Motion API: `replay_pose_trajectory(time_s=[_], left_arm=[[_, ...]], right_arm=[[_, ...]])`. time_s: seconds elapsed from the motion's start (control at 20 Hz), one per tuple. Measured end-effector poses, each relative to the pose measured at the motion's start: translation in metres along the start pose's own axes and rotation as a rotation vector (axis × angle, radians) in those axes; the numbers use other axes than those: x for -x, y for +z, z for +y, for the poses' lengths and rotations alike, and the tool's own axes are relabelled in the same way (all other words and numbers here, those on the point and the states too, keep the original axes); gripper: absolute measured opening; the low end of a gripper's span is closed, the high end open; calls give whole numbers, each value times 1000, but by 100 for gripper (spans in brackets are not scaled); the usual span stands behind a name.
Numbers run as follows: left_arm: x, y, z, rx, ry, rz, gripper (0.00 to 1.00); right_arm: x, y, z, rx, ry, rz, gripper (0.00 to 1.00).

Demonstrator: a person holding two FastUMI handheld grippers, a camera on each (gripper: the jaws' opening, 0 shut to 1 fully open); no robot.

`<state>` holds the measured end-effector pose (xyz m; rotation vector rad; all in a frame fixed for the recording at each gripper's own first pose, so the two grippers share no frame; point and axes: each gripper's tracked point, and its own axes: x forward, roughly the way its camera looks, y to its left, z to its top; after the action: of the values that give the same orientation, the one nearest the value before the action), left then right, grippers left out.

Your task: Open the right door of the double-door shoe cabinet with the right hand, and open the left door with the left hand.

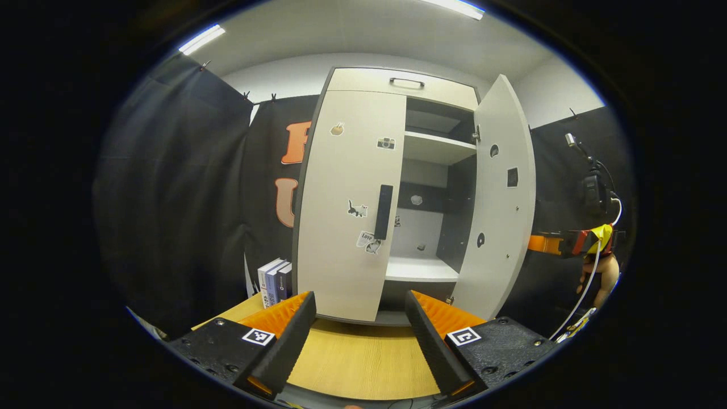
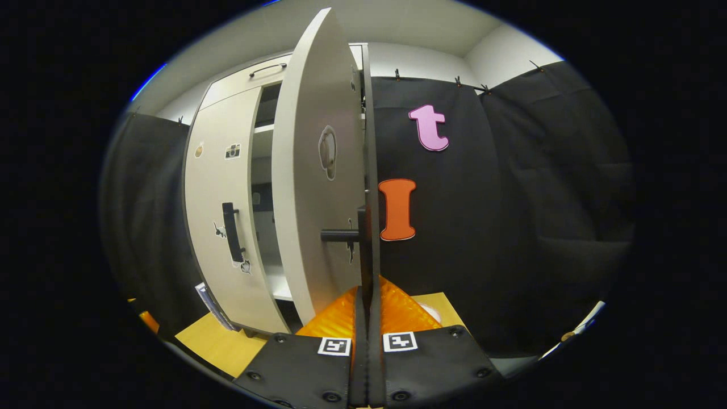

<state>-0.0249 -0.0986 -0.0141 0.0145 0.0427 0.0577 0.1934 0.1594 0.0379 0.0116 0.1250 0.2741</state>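
The pale shoe cabinet (image 1: pixel 346 79) stands on a wooden table. Its left door (image 1: pixel 346 250) is closed and carries a black vertical handle (image 1: pixel 383 211) and several stickers. My left gripper (image 1: pixel 360 335) is open, low in front of that door and apart from it. The right door (image 1: pixel 502 199) is swung wide open. In the right gripper view this right door (image 2: pixel 309 187) is seen nearly edge-on, and my right gripper (image 2: pixel 366 309) is shut on its black handle (image 2: pixel 365 238). The left gripper view has the right gripper (image 1: pixel 568 243) with a hand at the far right.
Inside the cabinet are an upper shelf (image 1: pixel 437 149) and a lower shelf (image 1: pixel 423 268). Several books (image 1: pixel 275 281) stand left of the cabinet on the table (image 1: pixel 352 363). A drawer handle (image 1: pixel 406 82) sits on top. A black device (image 1: pixel 593 190) hangs at the right.
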Motion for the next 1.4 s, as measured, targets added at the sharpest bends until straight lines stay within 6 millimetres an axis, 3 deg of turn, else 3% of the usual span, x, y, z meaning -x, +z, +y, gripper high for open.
replay_pose_trajectory(time_s=[0.65,1.05,1.15,1.35,1.4], left_arm=[[-32,19,-54,-43,-7,-40,92],[-61,41,-62,-52,14,-75,95],[-75,46,-60,-47,24,-82,92],[-105,53,-61,-14,15,-89,95],[-114,56,-60,-3,12,-92,92]], right_arm=[[-6,-2,-2,-78,72,13,8],[4,-5,0,-101,103,18,8],[4,2,-7,-63,84,-16,9],[9,8,-25,-18,36,-45,7],[10,8,-24,-27,38,-47,34]])
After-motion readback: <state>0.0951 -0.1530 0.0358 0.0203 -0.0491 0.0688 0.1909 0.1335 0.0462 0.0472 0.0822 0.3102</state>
